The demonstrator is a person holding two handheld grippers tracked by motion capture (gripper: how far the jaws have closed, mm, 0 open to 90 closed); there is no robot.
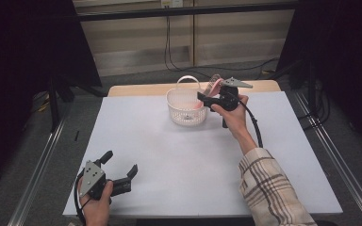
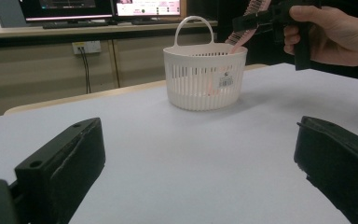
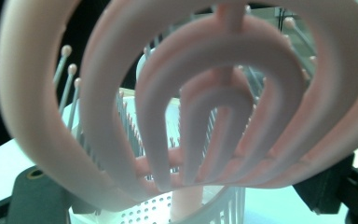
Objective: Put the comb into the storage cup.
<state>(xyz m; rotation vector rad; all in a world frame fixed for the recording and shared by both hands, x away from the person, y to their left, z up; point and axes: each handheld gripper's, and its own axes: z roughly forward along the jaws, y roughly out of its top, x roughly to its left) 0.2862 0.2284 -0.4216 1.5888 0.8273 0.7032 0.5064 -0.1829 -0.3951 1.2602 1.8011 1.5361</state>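
- Two grippers are in your hands, and only one is working: your left gripper (image 1: 121, 170) rests at the near left corner of the white table (image 1: 179, 160), jaws spread wide with nothing between them, parked well apart from the basket so it stays out of the way.
- Mid-table toward the far edge stands the white basket (image 1: 185, 109), upright, handle up, with a label on its slatted wall.
- Your right gripper (image 1: 206, 100) hovers at the basket's right rim, jaws fairly wide and clamped across the head of the pink hairbrush (image 3: 223, 93).
- That brush is angled handle-down into the basket; the handle appears to be already inside, though the close view is blurred.
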